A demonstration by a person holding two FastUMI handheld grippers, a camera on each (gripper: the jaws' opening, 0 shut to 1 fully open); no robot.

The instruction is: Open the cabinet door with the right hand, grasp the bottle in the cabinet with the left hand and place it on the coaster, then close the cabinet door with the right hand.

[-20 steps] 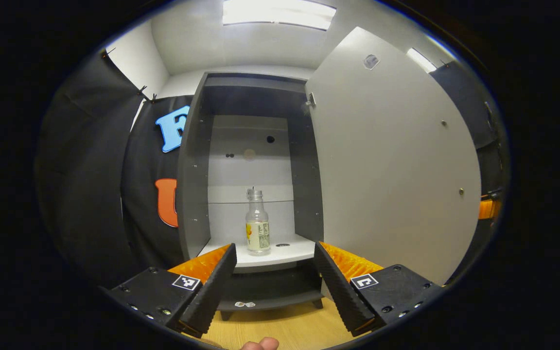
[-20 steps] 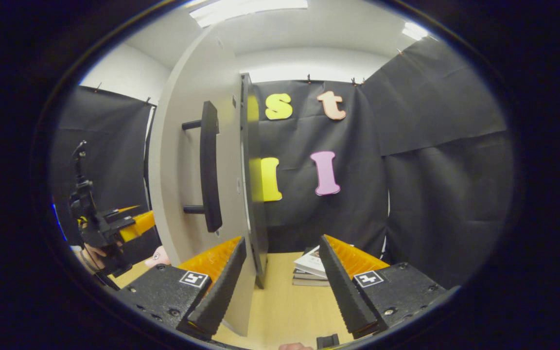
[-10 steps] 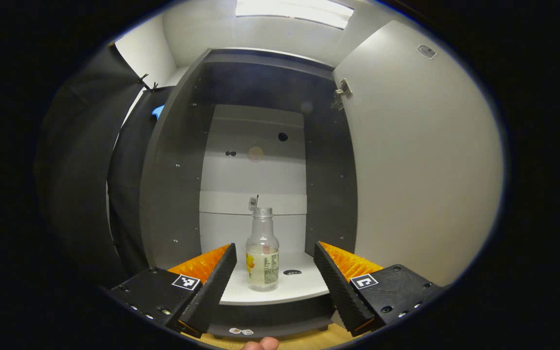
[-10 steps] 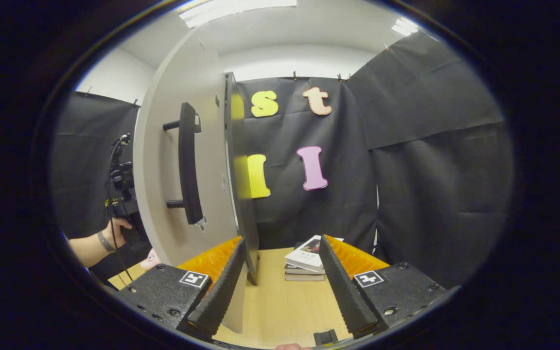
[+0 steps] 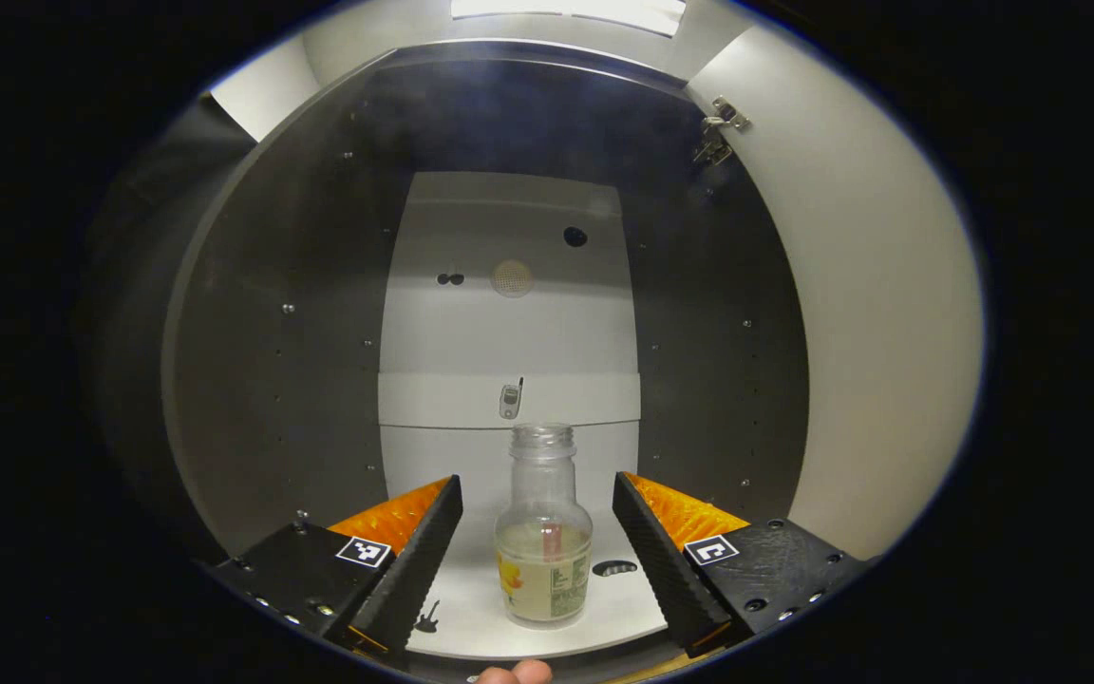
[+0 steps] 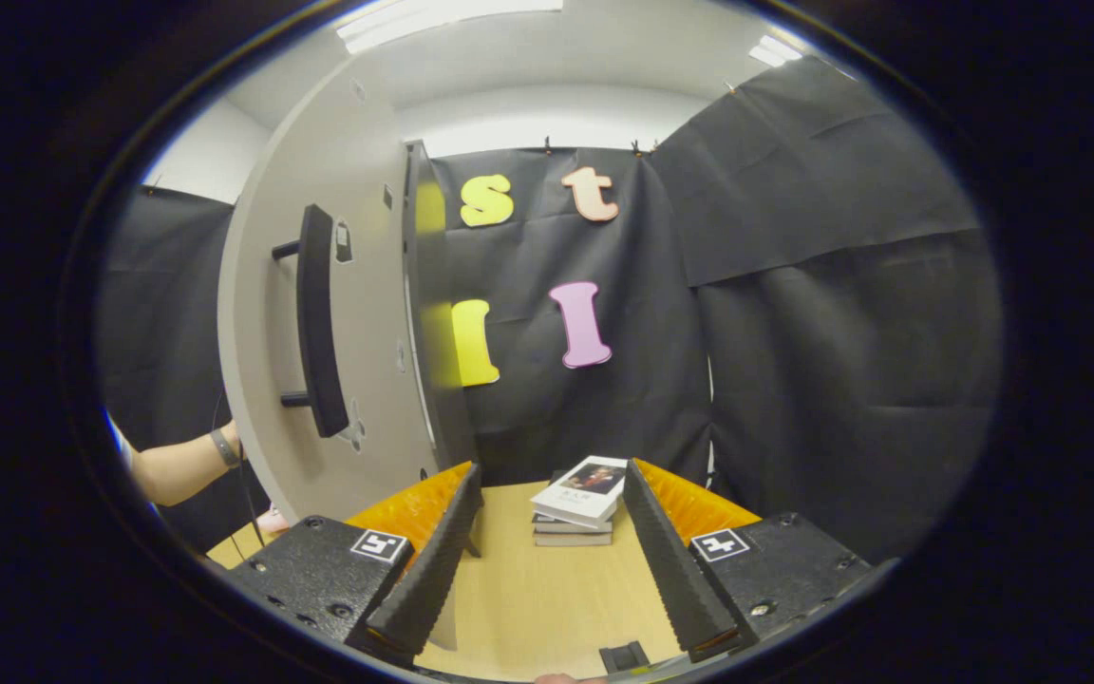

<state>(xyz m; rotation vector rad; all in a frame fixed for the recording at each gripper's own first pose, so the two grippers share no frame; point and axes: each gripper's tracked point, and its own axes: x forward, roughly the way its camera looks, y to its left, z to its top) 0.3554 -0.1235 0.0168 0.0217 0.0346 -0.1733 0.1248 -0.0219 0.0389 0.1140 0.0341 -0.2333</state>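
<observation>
Left gripper reaches level into the grey cabinet, its two fingers spread wide on either side of one clear glass bottle with a pale label, touching neither side. That bottle stands upright and uncapped on the cabinet's white bottom shelf, a little pale liquid in its base. A fingertip of the holding hand shows at the lower edge of the left gripper view.

Right gripper hangs released over the light wooden table, its two fingers parted and gripping nothing. Between them, farther off, lies one small stack of books, about three volumes. The pale grey cabinet door stands swung open at the left of the right gripper view, one black bar handle mounted upright on its face. Beyond the door's edge a bare forearm wearing a dark wristband stretches toward the cabinet. A small black block sits on the table near the right gripper's base.
</observation>
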